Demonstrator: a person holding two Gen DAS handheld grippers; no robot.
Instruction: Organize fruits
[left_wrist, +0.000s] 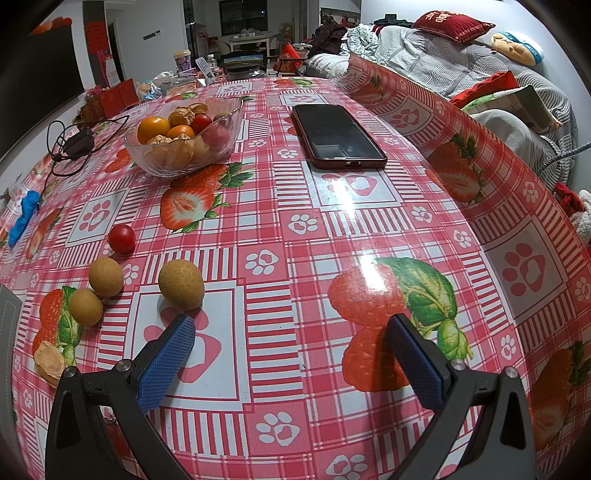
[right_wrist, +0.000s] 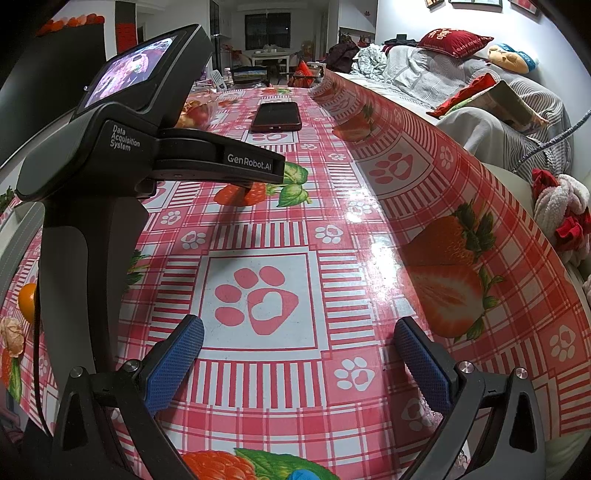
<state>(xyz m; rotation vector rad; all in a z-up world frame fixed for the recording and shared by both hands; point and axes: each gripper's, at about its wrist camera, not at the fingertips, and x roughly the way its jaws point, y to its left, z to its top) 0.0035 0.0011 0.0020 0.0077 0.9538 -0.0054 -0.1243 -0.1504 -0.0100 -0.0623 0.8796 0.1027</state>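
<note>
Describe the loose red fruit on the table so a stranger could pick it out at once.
Start at the glass bowl of fruit on the red checked tablecloth, then come toward the left gripper. Loose on the cloth sits a cluster of small round fruits. The cherry tomato is the one nearest the bowl, and the only glossy red one; the three brown fruits are dull tan.

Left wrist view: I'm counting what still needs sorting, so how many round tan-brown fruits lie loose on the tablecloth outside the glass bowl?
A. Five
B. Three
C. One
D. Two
B: three round tan-brown fruits lie on the red checked tablecloth, one just ahead of the open left tongs and two touching each other further left, all outside the clear glass bowl.
</note>
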